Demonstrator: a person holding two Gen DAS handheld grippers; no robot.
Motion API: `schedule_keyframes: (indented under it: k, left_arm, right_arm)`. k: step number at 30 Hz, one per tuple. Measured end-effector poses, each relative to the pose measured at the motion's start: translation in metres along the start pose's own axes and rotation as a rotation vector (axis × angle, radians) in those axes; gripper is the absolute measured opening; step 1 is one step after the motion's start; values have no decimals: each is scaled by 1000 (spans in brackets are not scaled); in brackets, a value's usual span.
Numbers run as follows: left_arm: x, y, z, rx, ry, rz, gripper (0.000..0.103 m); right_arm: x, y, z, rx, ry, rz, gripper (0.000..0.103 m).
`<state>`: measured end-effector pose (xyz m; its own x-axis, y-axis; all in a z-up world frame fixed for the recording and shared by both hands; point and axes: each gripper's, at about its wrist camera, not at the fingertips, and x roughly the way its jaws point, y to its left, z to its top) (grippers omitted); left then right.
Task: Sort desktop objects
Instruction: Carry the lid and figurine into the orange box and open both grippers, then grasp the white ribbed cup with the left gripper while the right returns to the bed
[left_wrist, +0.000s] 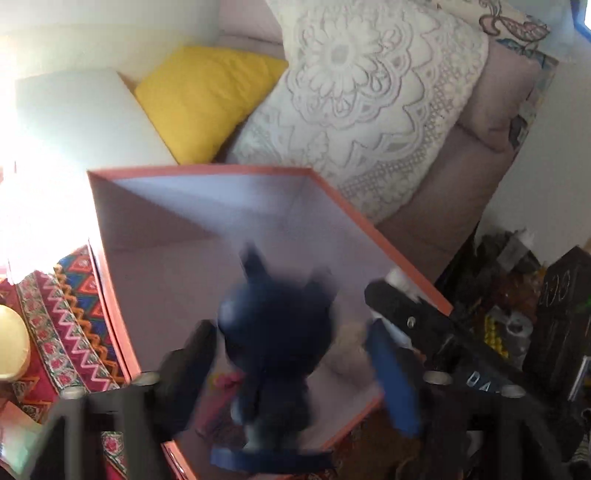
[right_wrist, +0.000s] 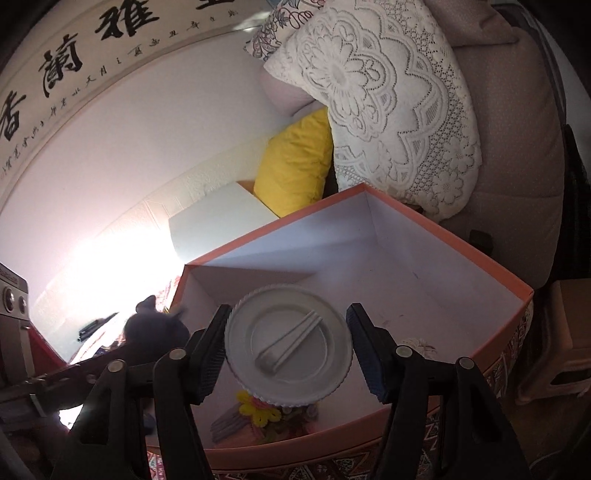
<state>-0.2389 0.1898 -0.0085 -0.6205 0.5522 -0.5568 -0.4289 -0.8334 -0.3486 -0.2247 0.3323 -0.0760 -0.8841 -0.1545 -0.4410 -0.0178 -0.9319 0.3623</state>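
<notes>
Behind everything I see a sofa (left_wrist: 443, 184) carrying a lace cushion (left_wrist: 362, 92) and a yellow cushion (left_wrist: 207, 96); a calligraphy scroll (right_wrist: 74, 62) runs across the upper left of the right wrist view. My bench wears a patterned cloth (left_wrist: 66, 314), and on it stands an open pink-rimmed box (left_wrist: 207, 236), filling the middle of both frames.

My left hand-held gripper (left_wrist: 295, 376) points down over the box's near corner, fingers spread; a blurred dark blue eared figure (left_wrist: 273, 339) sits between them, and I cannot tell whether they touch it. It hangs at the lower centre, over the box edge.

My right hand-held gripper (right_wrist: 288, 350) tilts down into the box, its fingers pinching a round white lid (right_wrist: 288, 347) with a folded spoon on top, from both sides. Below the lid a yellow flower (right_wrist: 258, 410) lies on the box floor.
</notes>
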Motion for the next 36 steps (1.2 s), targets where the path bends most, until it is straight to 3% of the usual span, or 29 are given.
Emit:
schedule_keyframes:
  k: [1,2,6,13,20,25,31,36]
  left_arm:
    - [-5,0,1,5,-28,10,92]
    - [-12,-1,2,14,-53,17,94]
    - [-31,0,3,26,-98,38,95]
    - [-76,23,-12,-31,-139,99,96]
    - [-146,63,-57,-83,-166,244,97]
    - [-200,105,-95,-175,-187,351,98]
    - [-238,153,-153,-263,-116,471,99]
    - [-260,191,-192,-306,-65,586,99]
  right_arm:
    - [-3,3,0,-13,-21,-16,93]
    - [-9,8,-1,-24,-45,-27,99]
    - [-15,17,1,-27,-73,-21,100]
    - [-25,56,-5,-50,-89,63,103]
    - [-29,139,-26,-146,-57,206,103]
    - [-24,210,-53,-249,-10,306,103]
    - [-14,292,-100,-405,81,390,102]
    - [-21,342,-138,-591,60,430,102]
